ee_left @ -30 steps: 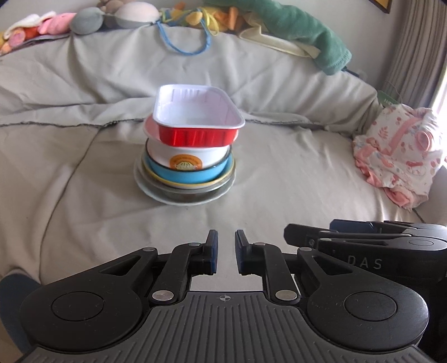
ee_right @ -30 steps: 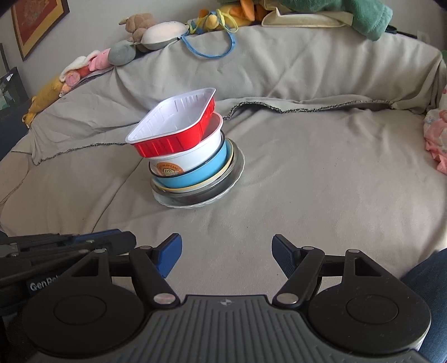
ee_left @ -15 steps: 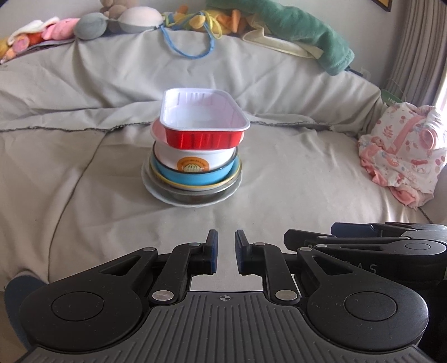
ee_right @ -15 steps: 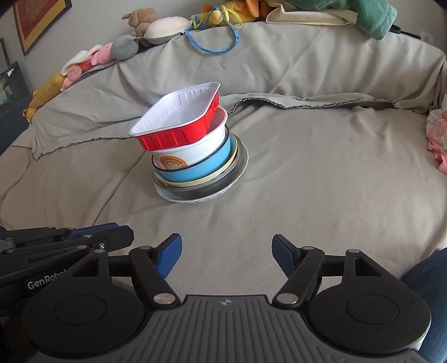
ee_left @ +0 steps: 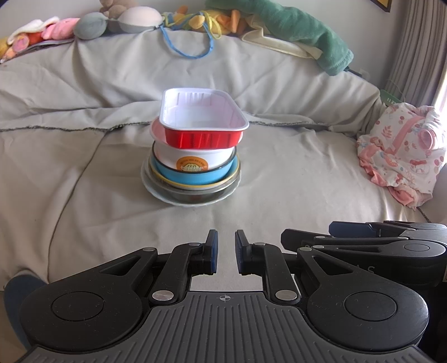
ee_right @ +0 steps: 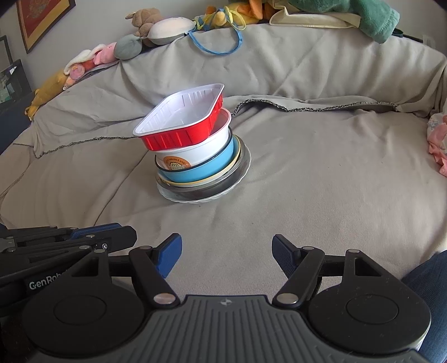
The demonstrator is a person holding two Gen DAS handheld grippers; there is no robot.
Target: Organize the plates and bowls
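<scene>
A stack of dishes stands on the grey sofa cover. A red rectangular tray [ee_left: 202, 138] with a white inside lies on top, tilted in the right wrist view [ee_right: 181, 136]. Under it are a white bowl with an orange label [ee_left: 192, 162], a blue bowl [ee_left: 195, 178], a yellow-rimmed plate, a glass dish and a white plate [ee_left: 192, 199]. My left gripper [ee_left: 225, 245] is nearly shut and empty, well short of the stack. My right gripper [ee_right: 226, 251] is open and empty, also short of the stack. Each gripper shows at the side of the other's view.
The grey cover [ee_left: 83, 156] spreads over the seat and backrest. Soft toys [ee_left: 89, 23], a blue cord [ee_left: 187, 50] and a green towel [ee_left: 307, 33] lie along the back. A pink patterned cloth bundle [ee_left: 402, 150] lies at the right. A framed picture [ee_right: 42, 19] hangs at the left.
Both views have shifted slightly, so the stack sits a little lower and more centred. The jaws of both grippers have not changed.
</scene>
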